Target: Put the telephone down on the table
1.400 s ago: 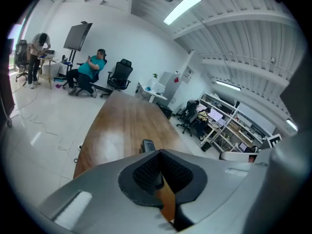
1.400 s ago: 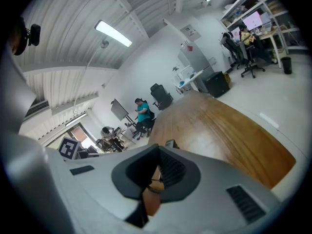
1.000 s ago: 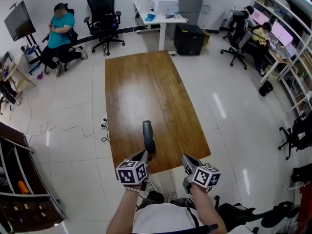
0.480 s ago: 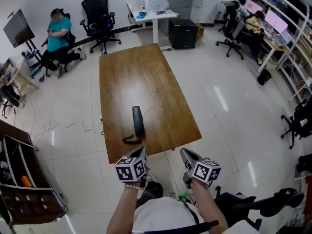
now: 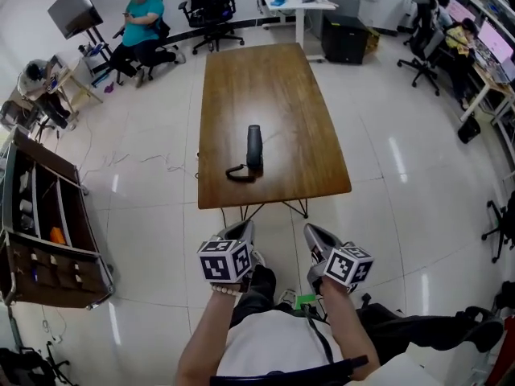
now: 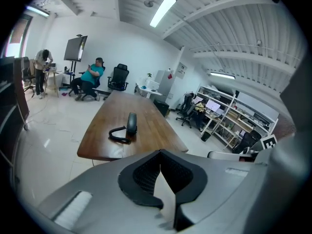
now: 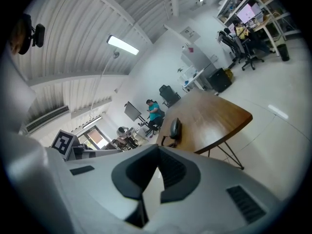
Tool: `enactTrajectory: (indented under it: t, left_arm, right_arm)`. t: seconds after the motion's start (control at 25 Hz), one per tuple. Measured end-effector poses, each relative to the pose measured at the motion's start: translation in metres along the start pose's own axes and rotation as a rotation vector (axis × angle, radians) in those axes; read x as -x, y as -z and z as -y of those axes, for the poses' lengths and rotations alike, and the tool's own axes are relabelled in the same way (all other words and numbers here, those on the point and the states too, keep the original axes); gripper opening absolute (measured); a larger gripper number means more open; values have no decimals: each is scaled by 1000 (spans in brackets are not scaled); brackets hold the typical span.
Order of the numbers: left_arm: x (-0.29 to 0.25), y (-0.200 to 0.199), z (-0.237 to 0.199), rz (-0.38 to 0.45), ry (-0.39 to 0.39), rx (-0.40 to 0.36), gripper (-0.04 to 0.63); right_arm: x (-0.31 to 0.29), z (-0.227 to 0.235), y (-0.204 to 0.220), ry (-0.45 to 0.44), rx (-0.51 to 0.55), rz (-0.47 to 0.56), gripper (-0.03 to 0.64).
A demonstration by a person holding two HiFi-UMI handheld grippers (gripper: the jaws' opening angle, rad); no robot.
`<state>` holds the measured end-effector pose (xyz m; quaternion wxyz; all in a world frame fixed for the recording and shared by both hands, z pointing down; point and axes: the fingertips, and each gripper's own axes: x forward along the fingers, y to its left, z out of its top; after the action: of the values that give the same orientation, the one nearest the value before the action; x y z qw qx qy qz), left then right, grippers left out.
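The phone [image 5: 254, 146] lies flat on the table [image 5: 273, 87], towards its near end and a little left of its middle, with the cord [image 5: 238, 172] curled towards the near edge. We hold the left gripper [image 5: 243, 230] and right gripper [image 5: 311, 233] beyond that near edge, over the floor, well apart from the phone. Both pairs of jaws are pressed together on nothing. We judge the putting-down done; the next move calls only for keeping clear of the table.
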<state>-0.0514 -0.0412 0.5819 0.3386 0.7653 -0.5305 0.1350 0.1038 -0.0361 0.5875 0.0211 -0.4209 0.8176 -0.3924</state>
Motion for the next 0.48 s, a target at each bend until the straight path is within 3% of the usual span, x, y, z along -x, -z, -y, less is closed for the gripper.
enactTrajectory:
  t: [0.28, 0.48]
  left_arm:
    - [40, 14, 0, 39, -22, 15, 0]
    - [48, 15, -2, 41, 0, 18, 0]
  right_arm:
    - [-4, -35, 22, -71, 35, -44, 0]
    - [-1, -45, 16, -60, 50, -27, 0]
